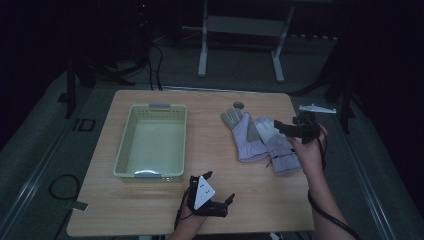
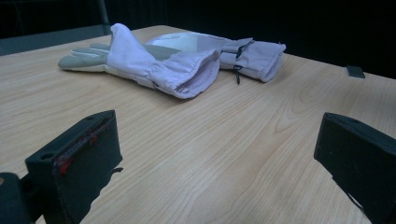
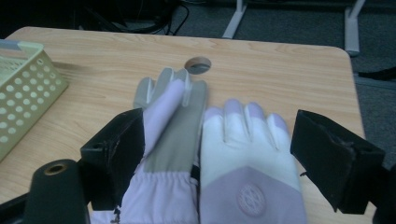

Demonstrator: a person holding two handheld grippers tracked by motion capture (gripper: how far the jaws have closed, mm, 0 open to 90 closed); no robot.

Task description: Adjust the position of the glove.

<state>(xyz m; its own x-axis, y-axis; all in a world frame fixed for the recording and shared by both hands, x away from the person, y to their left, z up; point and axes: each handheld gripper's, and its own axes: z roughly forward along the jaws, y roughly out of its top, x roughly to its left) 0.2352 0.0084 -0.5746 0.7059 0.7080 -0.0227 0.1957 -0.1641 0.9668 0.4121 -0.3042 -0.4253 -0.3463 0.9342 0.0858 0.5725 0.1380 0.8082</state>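
The right gripper point(image 1: 282, 126), jaws wide and empty, hovers over the gloves point(image 3: 224, 154) just ahead, seemingly approaching; next it must descend and close on one.

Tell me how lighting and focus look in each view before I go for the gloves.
High view: dim, with the room around the table nearly black; the gloves and basket are still readable. Left gripper view: gloves fairly sharp, near jaws soft and dark. Right gripper view: gloves evenly lit with no glare, jaws slightly blurred at the edges.
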